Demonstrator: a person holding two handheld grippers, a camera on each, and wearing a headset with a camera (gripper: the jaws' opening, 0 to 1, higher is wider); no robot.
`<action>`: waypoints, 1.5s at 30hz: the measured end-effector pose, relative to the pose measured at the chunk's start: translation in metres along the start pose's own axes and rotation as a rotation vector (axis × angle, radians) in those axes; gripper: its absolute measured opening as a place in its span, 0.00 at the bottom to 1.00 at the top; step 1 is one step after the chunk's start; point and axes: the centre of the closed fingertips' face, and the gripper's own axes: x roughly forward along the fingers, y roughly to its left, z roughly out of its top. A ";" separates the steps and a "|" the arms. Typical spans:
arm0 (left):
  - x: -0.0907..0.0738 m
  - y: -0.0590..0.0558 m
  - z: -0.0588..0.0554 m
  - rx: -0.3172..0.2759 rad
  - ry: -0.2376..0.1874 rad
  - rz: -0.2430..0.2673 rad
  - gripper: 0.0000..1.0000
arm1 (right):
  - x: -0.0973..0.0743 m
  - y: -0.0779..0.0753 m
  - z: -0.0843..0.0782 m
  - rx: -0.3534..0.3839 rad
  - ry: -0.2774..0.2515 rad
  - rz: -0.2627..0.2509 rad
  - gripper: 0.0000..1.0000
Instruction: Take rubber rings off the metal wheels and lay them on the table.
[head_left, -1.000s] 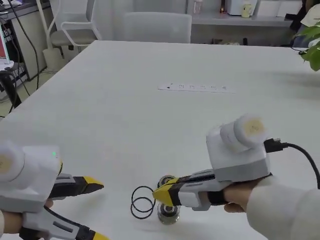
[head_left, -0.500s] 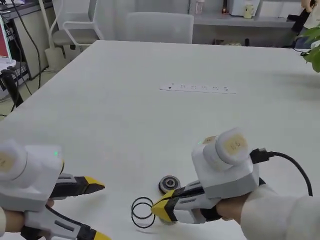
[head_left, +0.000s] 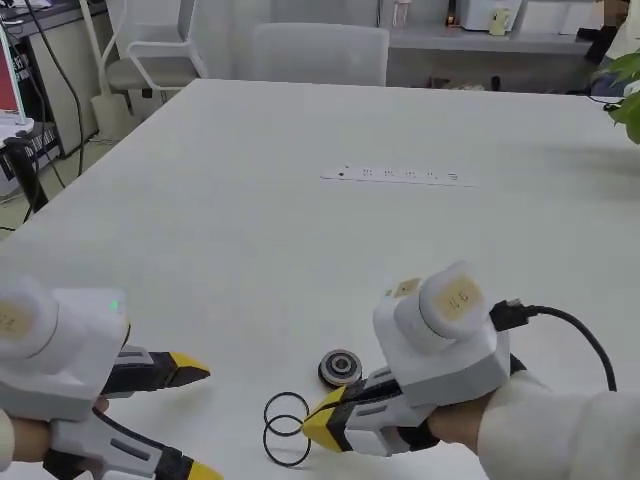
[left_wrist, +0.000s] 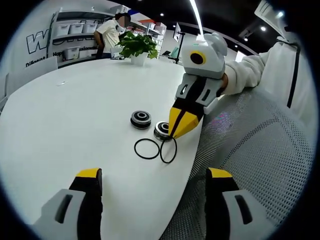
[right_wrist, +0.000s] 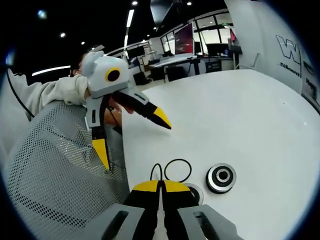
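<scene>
Two black rubber rings lie near the front edge of the white table (head_left: 300, 230). The flat rubber ring (head_left: 287, 407) (left_wrist: 147, 149) (right_wrist: 177, 170) rests fully on the tabletop. The tilted rubber ring (head_left: 285, 445) (left_wrist: 168, 150) (right_wrist: 156, 172) is just beside it on the person's side and shows as a narrow loop in both gripper views, with one edge raised. That raised edge meets the tips of the right gripper (head_left: 318, 425) (left_wrist: 181, 127) (right_wrist: 161, 186), whose yellow-tipped jaws are pressed together and appear to pinch it. The near metal wheel (left_wrist: 162, 130) (right_wrist: 192, 192) sits right against those tips, partly hidden behind a jaw in the right gripper view. The far metal wheel (head_left: 340, 367) (left_wrist: 141, 119) (right_wrist: 221, 178) lies flat a little beyond it, apart from both rings. The left gripper (head_left: 195, 420) (left_wrist: 153, 174) (right_wrist: 132, 139) hangs off to the left of the rings with its jaws spread wide and nothing between them. A white power strip (head_left: 395, 176) lies farther up the table, well apart. A chair (head_left: 315, 50) stands at the far edge, and a leafy plant (head_left: 625, 90) (left_wrist: 135, 45) is at one corner.
</scene>
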 end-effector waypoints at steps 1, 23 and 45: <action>0.000 0.000 0.000 -0.001 0.001 0.000 0.83 | 0.000 0.000 -0.001 -0.002 0.003 -0.001 0.00; 0.000 -0.001 -0.001 0.001 0.008 0.000 0.82 | -0.002 -0.004 0.003 -0.084 0.002 -0.031 0.07; 0.000 -0.001 -0.002 -0.002 0.010 0.002 0.82 | -0.025 -0.027 0.031 -0.018 -0.151 -0.080 0.12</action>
